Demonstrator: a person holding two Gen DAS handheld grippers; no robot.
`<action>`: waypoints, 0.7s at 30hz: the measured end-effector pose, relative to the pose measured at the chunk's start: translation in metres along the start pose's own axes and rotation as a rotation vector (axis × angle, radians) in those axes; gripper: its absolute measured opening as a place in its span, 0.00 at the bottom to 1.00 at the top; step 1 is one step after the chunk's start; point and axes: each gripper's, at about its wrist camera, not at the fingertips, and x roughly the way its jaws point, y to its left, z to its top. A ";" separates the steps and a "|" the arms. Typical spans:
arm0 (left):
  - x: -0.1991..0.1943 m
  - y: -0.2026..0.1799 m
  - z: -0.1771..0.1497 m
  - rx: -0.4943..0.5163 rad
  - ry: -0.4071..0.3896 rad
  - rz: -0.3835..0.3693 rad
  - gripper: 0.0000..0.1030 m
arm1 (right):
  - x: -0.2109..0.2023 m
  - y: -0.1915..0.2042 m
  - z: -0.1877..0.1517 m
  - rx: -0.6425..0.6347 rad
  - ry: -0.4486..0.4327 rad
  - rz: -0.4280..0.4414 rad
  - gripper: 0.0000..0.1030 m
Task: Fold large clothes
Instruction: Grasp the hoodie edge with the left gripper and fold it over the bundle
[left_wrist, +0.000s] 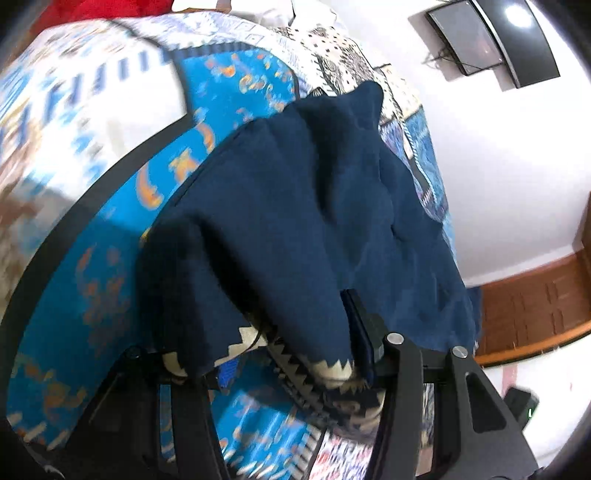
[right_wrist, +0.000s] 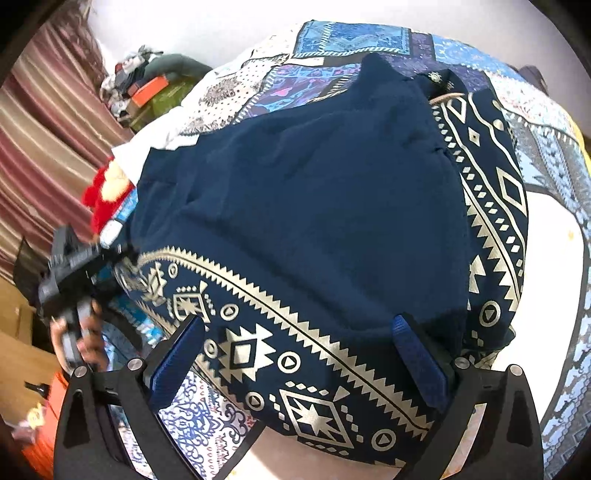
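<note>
We see the bed (right_wrist: 546, 229) first, spread with a patchwork quilt (left_wrist: 229, 88), and on it lies the navy garment (right_wrist: 314, 206), inside out over most of its width, its cream-patterned border (right_wrist: 258, 350) running along the near edge and up the right side. It looks soft, light and limp (a fabric that will sag and slide over itself rather than hold a crease), so we judge the hem and corners the best places to take hold, pinching a doubled edge. The left tool (left_wrist: 295, 354) is clamped on a bunched fold of the patterned hem, cloth draping over its fingers. The right tool (right_wrist: 299, 354) stands with its jaws wide apart, straddling the border near the hem and gripping nothing.
</note>
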 end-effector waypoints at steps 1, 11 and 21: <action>0.000 -0.001 0.002 -0.001 -0.007 0.019 0.50 | 0.001 0.004 -0.001 -0.011 0.003 -0.012 0.98; -0.024 -0.029 -0.001 0.261 -0.162 0.229 0.10 | -0.002 0.006 0.004 0.047 0.030 -0.037 0.88; -0.091 -0.027 -0.025 0.408 -0.250 0.295 0.09 | -0.017 0.096 0.035 -0.195 -0.100 -0.101 0.88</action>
